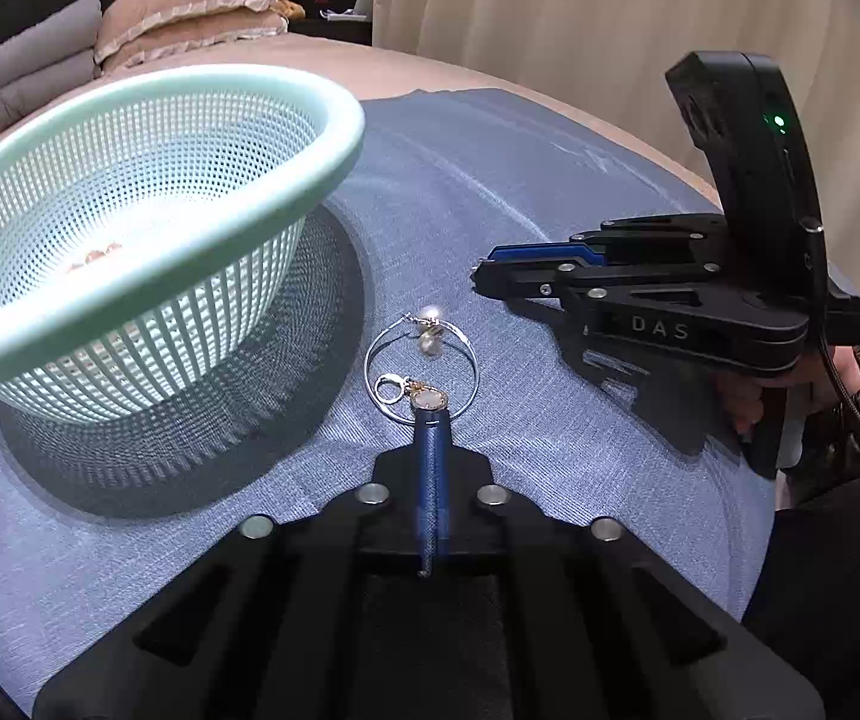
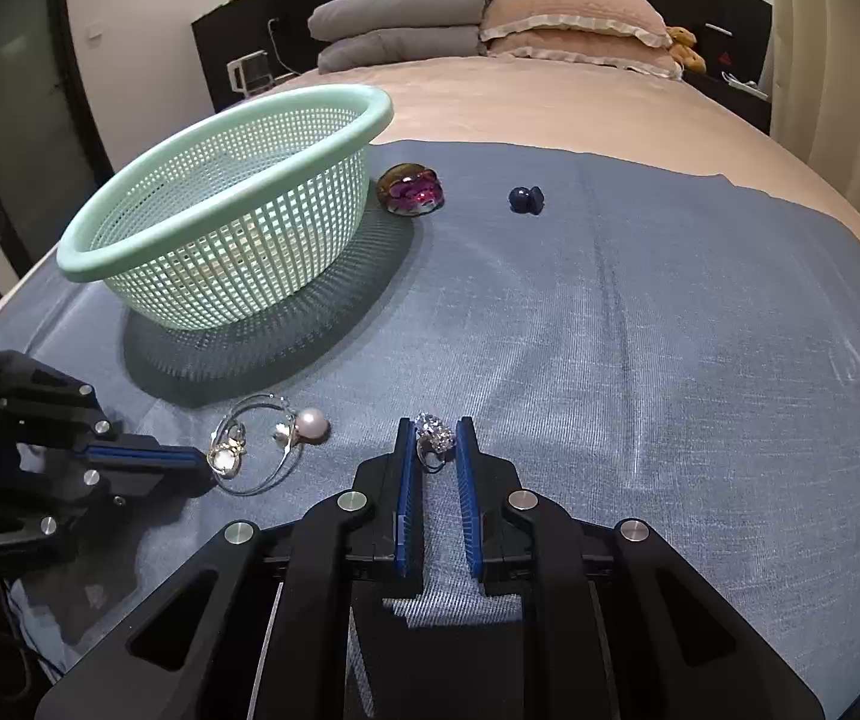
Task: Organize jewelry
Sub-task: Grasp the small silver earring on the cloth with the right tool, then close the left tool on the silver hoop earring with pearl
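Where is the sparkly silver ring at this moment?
In the right wrist view, the sparkly ring lies on the blue cloth between the right gripper's open fingertips, right of the pearl earring.

Ahead of me the bed (image 2: pixel 550 102) carries a blue cloth (image 2: pixel 670 330) spread flat. At its head lie two stacked grey pillows (image 2: pixel 399 30), a peach frilled pillow (image 2: pixel 574 18) and a small teddy bear (image 2: pixel 685 45). Cream curtains (image 1: pixel 550 0) hang alongside.
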`<action>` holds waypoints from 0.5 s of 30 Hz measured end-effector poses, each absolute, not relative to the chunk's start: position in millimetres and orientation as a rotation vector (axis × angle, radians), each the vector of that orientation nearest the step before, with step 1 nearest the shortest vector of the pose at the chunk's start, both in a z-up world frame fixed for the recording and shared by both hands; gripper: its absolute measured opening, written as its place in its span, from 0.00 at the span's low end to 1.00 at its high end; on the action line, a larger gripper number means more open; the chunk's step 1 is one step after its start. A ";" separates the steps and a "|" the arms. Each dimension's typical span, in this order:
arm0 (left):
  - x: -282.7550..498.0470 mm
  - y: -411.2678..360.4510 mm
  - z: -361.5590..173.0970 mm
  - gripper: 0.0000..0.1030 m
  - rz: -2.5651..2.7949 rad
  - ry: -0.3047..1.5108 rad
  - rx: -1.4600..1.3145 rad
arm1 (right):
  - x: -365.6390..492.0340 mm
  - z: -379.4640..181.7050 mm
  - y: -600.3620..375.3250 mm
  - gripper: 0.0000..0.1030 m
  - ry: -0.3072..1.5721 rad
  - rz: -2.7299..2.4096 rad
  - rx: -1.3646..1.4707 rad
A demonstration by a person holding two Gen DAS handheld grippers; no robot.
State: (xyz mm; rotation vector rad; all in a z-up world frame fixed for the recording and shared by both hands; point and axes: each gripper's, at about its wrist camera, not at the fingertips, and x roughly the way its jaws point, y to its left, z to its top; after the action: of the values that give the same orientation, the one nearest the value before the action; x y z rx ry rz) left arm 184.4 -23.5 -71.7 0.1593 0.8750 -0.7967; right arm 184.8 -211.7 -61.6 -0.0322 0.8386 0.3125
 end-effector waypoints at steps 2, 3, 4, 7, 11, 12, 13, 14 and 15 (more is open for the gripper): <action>182.8 -23.3 -69.8 0.00 -0.787 0.878 0.151 | 183.4 -61.2 -213.8 0.12 0.837 0.313 -0.023; 180.9 -23.6 -68.7 0.00 -0.781 0.877 0.154 | 182.6 -60.9 -214.1 0.12 0.835 0.314 -0.022; 178.2 -23.5 -67.7 0.00 -0.771 0.875 0.159 | 181.8 -60.6 -214.8 0.12 0.834 0.314 -0.021; 172.7 -21.5 -65.6 0.00 -0.755 0.881 0.164 | 183.4 -59.7 -218.2 0.12 0.831 0.319 -0.014; 166.8 -18.5 -59.2 0.29 -0.745 0.835 0.172 | 183.8 -59.6 -219.2 0.12 0.830 0.321 -0.010; 167.1 -17.9 -56.9 0.47 -0.746 0.827 0.165 | 183.3 -60.0 -219.4 0.12 0.829 0.321 -0.010; 167.6 -17.8 -54.3 0.77 -0.742 0.815 0.159 | 183.6 -59.8 -219.4 0.12 0.828 0.322 -0.010; 171.4 -18.7 -50.6 0.82 -0.736 0.791 0.157 | 183.8 -59.9 -219.6 0.12 0.828 0.322 -0.009; 173.9 -21.1 -47.8 0.82 -0.744 0.773 0.163 | 183.8 -60.2 -220.0 0.12 0.827 0.323 -0.007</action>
State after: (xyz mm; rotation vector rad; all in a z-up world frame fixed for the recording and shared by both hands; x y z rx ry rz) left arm 173.9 -21.1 -47.8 0.1632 0.7727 -0.7443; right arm 183.8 -220.0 -60.2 -0.0068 0.8269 0.3235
